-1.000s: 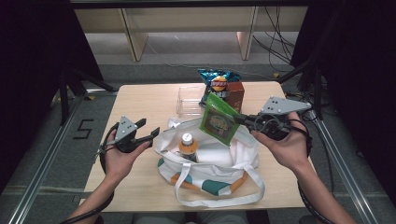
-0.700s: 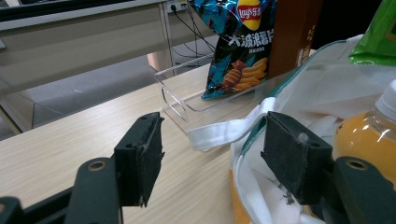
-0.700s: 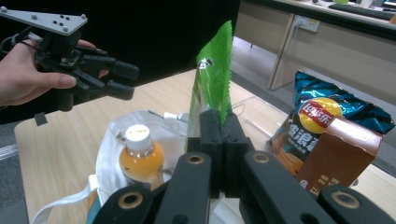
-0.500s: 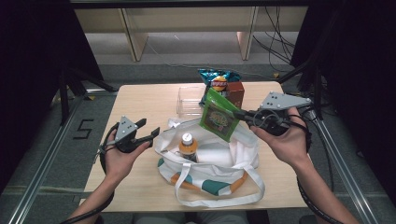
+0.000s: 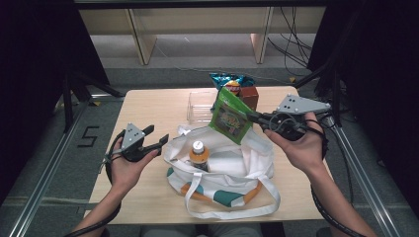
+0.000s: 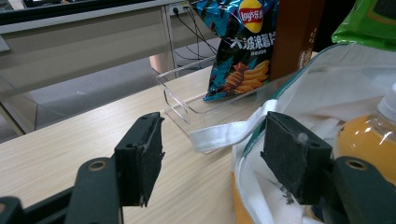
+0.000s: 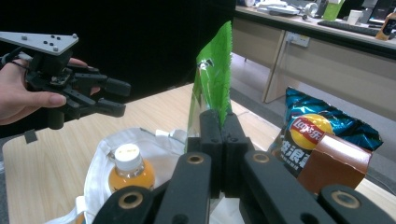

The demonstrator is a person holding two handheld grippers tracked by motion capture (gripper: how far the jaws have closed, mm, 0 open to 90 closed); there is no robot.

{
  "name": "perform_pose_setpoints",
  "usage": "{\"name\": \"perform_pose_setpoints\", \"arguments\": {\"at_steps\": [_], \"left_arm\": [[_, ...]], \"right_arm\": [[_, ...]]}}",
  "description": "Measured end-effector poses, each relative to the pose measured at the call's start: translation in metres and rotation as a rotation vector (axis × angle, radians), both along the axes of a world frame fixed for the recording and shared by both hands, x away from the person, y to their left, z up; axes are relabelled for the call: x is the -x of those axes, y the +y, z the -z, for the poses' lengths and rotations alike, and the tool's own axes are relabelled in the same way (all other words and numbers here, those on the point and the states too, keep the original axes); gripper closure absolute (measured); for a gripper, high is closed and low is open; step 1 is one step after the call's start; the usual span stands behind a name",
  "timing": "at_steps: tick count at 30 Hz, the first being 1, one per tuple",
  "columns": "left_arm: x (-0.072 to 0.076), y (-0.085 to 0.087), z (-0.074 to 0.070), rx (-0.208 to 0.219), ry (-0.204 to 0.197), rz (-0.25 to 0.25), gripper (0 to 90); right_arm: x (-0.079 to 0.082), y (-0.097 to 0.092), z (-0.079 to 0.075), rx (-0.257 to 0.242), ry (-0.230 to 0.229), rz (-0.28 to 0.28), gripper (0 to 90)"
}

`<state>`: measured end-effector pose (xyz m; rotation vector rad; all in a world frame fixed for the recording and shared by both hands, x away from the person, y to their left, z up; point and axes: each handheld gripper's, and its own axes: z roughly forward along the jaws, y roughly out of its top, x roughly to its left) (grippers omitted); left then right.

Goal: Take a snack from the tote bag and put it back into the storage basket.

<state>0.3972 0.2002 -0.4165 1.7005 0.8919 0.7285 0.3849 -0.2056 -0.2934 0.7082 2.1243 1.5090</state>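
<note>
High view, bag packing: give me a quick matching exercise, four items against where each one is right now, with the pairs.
Items:
1. green packet
2. orange bottle
3. blue chip bag
4. clear tray

Places:
A. lying on the table beyond the bag
B. standing inside the white tote bag
C. pinched in the right gripper, above the bag
D. upright at the table's far edge, beside the brown box

Pairs: 1-C, 2-B, 3-D, 4-A

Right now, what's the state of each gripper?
Left gripper: open, holding nothing, beside the tote bag.
Right gripper: shut on the green snack packet.
</note>
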Motion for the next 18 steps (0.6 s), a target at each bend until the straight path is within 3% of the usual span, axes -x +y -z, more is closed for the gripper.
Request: {"name": "perform_pose_setpoints", "arguments": {"at_steps": [1,2,4,8,18], "left_arm": [[0.0,0.0,0.0,0.0,0.0,0.0,36.8],[0.0,0.0,0.0,0.001,0.0,0.0,36.8],[0.0,0.001,-0.001,0.002,0.001,-0.002,36.8],[0.001,0.001,-0.001,0.004,0.001,-0.004,36.8],[0.003,0.004,-0.003,0.014,-0.004,-0.01,36.8]], "right_arm": [[0.0,0.0,0.0,0.0,0.0,0.0,90.0],[-0.003,0.0,0.0,0.009,-0.03,-0.003,90.0],[-0.003,0.001,0.0,-0.014,-0.014,0.01,90.0],[-0.007,0.003,0.002,-0.014,-0.033,0.001,90.0],[-0.014,0.005,0.004,-0.043,-0.016,0.013,90.0]]}}
